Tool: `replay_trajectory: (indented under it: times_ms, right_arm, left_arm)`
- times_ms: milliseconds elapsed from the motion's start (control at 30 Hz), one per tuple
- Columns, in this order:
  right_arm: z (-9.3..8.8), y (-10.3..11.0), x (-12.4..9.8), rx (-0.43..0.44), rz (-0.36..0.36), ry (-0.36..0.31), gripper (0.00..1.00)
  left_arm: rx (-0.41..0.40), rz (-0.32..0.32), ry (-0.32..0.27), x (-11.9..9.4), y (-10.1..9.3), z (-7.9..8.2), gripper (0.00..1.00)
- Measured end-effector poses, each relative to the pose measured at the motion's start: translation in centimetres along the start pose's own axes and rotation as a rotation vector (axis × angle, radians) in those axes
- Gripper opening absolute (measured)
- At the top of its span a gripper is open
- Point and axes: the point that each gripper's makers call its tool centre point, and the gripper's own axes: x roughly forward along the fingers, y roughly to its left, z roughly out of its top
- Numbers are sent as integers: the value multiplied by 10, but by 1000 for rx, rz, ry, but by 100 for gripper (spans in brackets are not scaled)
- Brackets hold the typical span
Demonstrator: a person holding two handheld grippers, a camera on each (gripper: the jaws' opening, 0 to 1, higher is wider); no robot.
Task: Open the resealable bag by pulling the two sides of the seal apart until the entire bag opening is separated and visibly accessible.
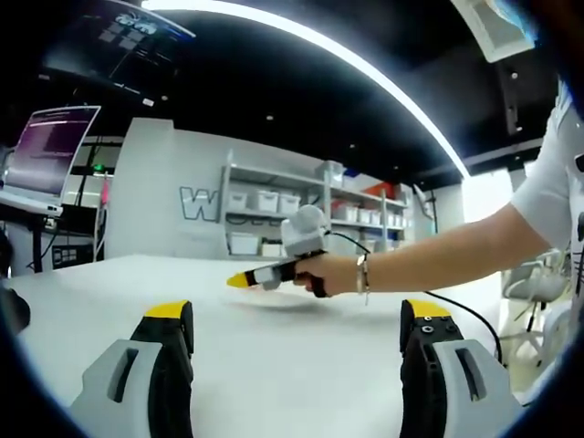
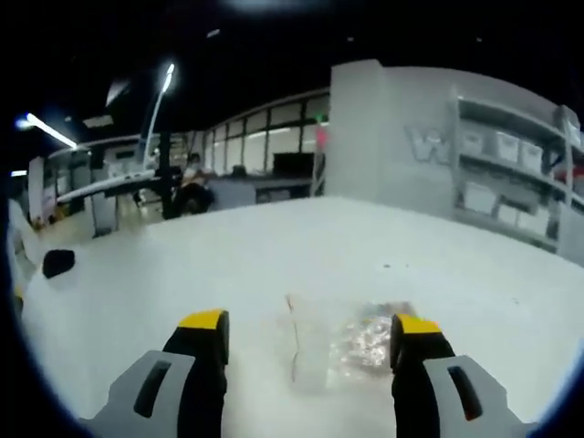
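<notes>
A clear resealable bag (image 2: 351,342) with small shiny contents lies flat on the white table (image 2: 274,246). My right gripper (image 2: 310,324) hovers just in front of it, open, with the bag partly showing between the yellow-tipped jaws. In the left gripper view a hand holds that right gripper (image 1: 239,281) low over the table's middle, pointing left. My left gripper (image 1: 297,315) is open, with nothing between its fingers, nearer the table's front and apart from the right one.
A monitor (image 1: 50,146) stands at the table's far left. Shelves with white bins (image 1: 274,205) line the back wall. A black cable (image 1: 465,310) trails from the person's arm. A small black object (image 2: 57,263) sits at the table's left edge.
</notes>
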Motion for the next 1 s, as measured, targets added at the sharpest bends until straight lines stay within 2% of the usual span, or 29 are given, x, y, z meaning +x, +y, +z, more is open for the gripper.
replay_trajectory:
  times_ms: [233, 400, 733, 1000]
  right_arm:
    - [0, 8, -2, 10, 10, -5, 87]
    - [4, 8, -2, 15, 3, -21, 89]
    - [10, 10, -11, 20, -3, -48, 83]
    - [12, 11, -13, 29, 2, -60, 82]
  left_arm:
    - [-7, 2, -7, 0, 1, 1, 92]
    - [-15, 2, -7, 0, 1, 2, 93]
    - [-31, 6, -13, 0, 3, 4, 93]
    - [-48, 8, -19, 0, 4, 5, 93]
